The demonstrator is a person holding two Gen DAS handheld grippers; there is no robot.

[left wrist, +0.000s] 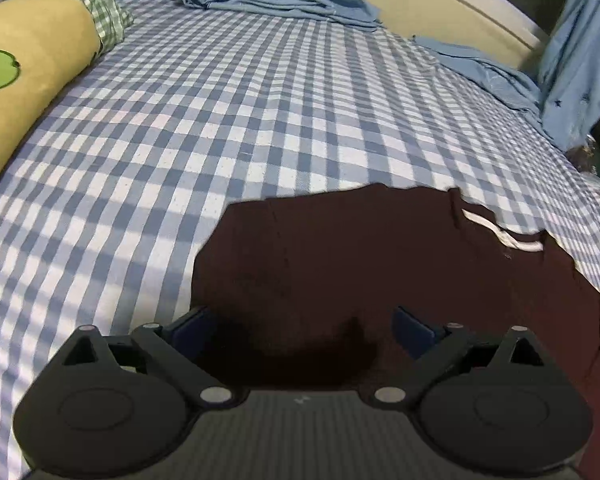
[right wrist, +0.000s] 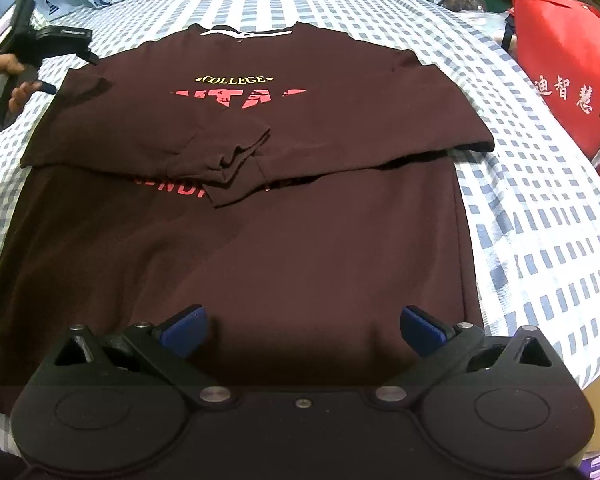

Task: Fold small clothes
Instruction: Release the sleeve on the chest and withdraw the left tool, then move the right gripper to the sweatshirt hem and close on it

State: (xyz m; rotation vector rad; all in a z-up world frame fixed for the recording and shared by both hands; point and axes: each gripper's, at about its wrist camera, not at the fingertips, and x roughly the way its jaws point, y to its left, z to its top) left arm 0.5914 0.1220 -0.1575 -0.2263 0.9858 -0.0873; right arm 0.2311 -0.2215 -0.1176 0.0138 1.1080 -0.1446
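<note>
Two grippers were yours to work with, and both stood with jaws spread wide, gripping nothing. The maroon sweatshirt (right wrist: 300, 240) lay flat on the checked bedsheet (right wrist: 540, 220), both sleeves folded in across its chest over the "COLLEGE" print (right wrist: 233, 79). Your right gripper (right wrist: 303, 330) hovered over the sweatshirt's hem. Your left gripper (left wrist: 302, 330) hovered at the sweatshirt's left shoulder edge, near the white-trimmed collar (left wrist: 500, 234). A red bag (right wrist: 572, 80) lay beyond the sweatshirt's right sleeve.
</note>
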